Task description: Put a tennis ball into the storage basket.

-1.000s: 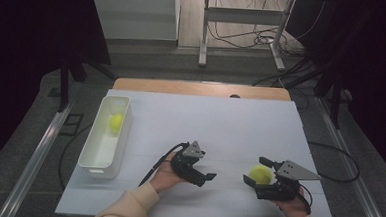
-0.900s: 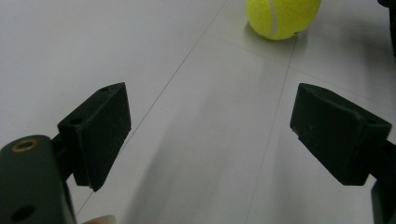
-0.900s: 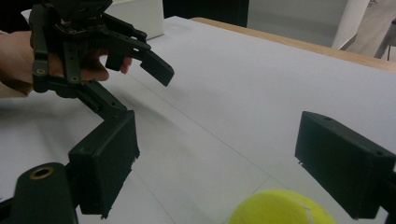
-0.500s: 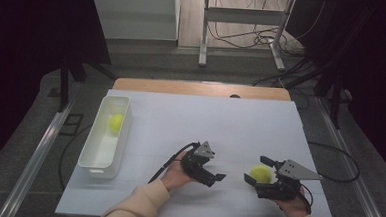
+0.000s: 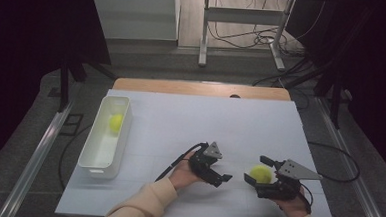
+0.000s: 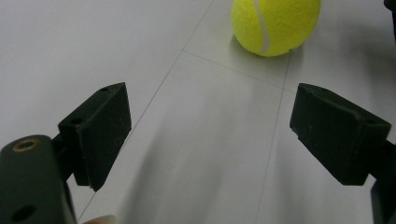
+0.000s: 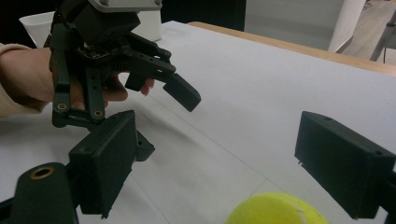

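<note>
From above, the high view shows a white rectangular tabletop point(image 5: 195, 123) with a strip of bare wood along its far edge, standing on a grey floor in a dim room; dark curtains close both sides, and a metal stand with loose cables sits beyond the table. A white oblong plastic tub point(image 5: 94, 159) rests near the table's left edge with a yellow-green ball point(image 5: 115, 122) inside, toward its far end. The left gripper point(image 5: 219, 176) is held low over the table at centre front, jaws apart and holding nothing, pointed toward the right. The right gripper point(image 5: 256, 171) sits near the front right, jaws apart around a fuzzy yellow-green tennis ball point(image 5: 260, 173) that rests on the table; whether the pads touch it cannot be made out here.

Left gripper view: the two black jaws stand wide apart over bare white surface with faint seam lines. The tennis ball point(image 6: 274, 25) lies ahead, beyond the jaws, its top cut off by the frame.

Right gripper view: the jaws stand apart, with the tennis ball point(image 7: 275, 210) low between them, clear of both pads and largely cut off by the bottom edge. The left gripper point(image 7: 154, 116) faces in from the left, and the tub's rim point(image 7: 35, 21) is partly hidden behind it.
</note>
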### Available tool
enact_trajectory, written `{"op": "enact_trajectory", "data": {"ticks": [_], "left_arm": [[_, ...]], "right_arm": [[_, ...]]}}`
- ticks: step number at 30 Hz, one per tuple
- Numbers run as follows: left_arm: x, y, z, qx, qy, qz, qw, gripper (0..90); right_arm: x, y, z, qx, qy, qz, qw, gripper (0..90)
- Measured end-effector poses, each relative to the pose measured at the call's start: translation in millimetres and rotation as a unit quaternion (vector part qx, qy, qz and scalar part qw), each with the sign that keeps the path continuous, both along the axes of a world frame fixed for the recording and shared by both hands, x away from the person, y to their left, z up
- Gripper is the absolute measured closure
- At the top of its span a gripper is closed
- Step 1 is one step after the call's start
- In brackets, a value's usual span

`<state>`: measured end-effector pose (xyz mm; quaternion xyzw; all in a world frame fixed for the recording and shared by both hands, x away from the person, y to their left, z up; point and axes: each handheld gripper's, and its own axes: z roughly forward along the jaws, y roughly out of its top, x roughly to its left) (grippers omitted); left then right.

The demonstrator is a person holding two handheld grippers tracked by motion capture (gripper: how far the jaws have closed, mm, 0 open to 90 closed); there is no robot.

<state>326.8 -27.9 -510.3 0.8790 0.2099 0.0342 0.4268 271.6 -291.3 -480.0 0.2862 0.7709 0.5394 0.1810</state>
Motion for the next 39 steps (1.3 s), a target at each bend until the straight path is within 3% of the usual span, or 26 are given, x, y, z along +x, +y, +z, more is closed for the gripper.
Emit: {"op": "enact_trajectory", "data": {"ticks": [13,18,26,27,39], "left_arm": [[5.7,-16.0,-3.8,0.002,0.003,-0.007,1.0,13.7],[7.5,-19.7,-4.6,0.018,-0.001,-0.015,0.9997,13.7],[8.6,-24.1,-6.9,0.011,0.002,-0.013,0.9999,13.8],[10.0,-24.7,-7.2,0.018,0.0,-0.021,0.9996,13.8],[12.6,-40.8,-8.6,0.015,0.002,-0.032,0.9994,13.7]], "right_arm": [[0.7,0.0,-0.6,0.0,0.001,0.0,1.0,14.0],[0.7,0.0,-0.6,-0.002,0.0,-0.001,1.0,14.0],[0.9,0.7,-1.4,-0.007,0.002,0.0,1.0,13.9],[1.1,0.4,-1.3,-0.008,0.003,0.0,1.0,14.0],[1.7,-1.3,-0.8,-0.006,0.002,-0.009,0.9999,14.0]]}}
